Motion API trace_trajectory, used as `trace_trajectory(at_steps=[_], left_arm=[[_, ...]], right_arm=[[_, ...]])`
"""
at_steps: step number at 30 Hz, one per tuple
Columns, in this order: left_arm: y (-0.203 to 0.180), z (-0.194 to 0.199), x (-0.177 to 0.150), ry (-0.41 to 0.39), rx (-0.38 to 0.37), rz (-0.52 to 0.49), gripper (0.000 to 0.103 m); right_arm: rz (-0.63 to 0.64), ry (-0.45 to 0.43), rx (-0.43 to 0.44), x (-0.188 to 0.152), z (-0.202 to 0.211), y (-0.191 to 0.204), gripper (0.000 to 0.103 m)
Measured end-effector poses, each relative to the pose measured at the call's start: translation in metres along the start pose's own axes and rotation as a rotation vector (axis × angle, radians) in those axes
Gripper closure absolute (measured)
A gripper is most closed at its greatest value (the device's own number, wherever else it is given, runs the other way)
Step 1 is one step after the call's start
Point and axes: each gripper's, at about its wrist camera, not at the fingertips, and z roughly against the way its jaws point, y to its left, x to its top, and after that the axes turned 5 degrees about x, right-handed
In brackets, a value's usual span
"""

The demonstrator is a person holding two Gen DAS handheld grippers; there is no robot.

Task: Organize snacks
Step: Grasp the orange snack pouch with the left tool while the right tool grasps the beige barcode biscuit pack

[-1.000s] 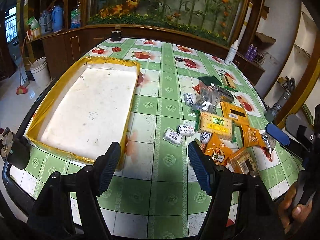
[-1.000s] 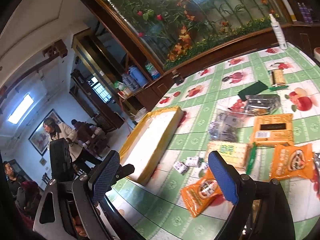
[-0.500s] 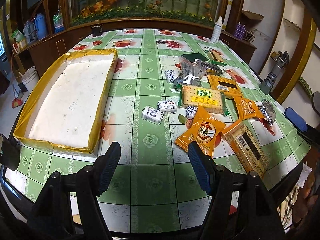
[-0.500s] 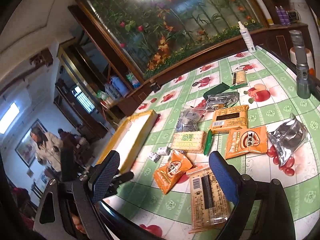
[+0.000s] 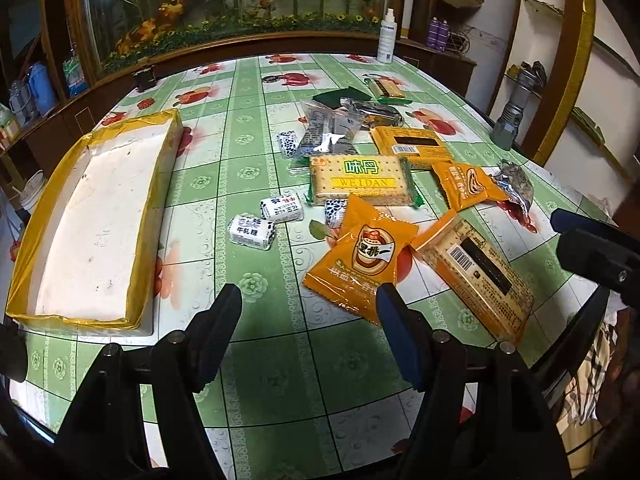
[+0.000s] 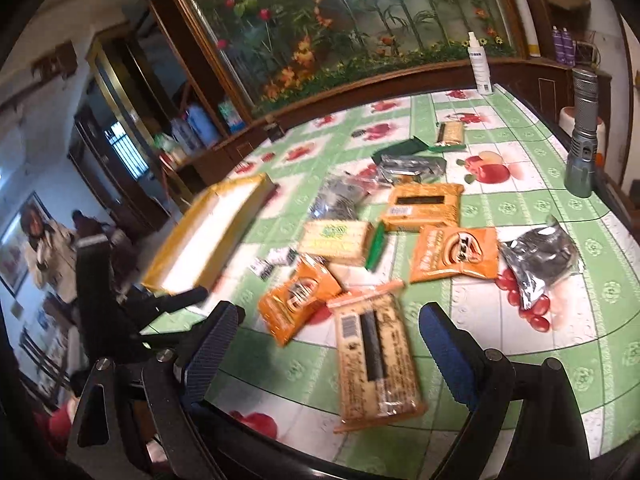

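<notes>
Both grippers hang empty: left gripper (image 5: 308, 322) and right gripper (image 6: 324, 344) with fingers spread. The long cracker pack (image 6: 374, 354) lies at the table's near edge; a glancing grab could push it overboard. Yellow-rimmed tray (image 5: 154, 184) holds nothing.

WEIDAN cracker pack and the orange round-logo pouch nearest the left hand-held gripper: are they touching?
Cannot tell. In the left wrist view the orange pouch's top corner meets the WEIDAN cracker pack's lower edge, without showing contact or a gap.

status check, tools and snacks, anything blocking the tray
Left tool open, empty. Right tool open, empty, over the cracker pack. Snacks loose on the table, tray holds none. Nothing blocking.
</notes>
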Motion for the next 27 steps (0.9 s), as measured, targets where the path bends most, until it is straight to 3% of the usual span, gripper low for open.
trace_trajectory(at_steps=[5,17,27], left_arm=[[-0.018,0.001,0.001,-0.007,-0.027,-0.067,0.033],[-0.029,-0.035,0.011,0.083,-0.156,-0.150,0.032],[-0.036,-0.060,0.016,0.124,-0.131,-0.171,0.032]], right_arm=[[0.000,0.033,-0.006,-0.007,-0.010,-0.003,0.009],[0.044,0.159,-0.071,-0.020,-0.043,-0.007,0.010],[0.133,0.239,-0.145,-0.025,-0.070,-0.008,0.010]])
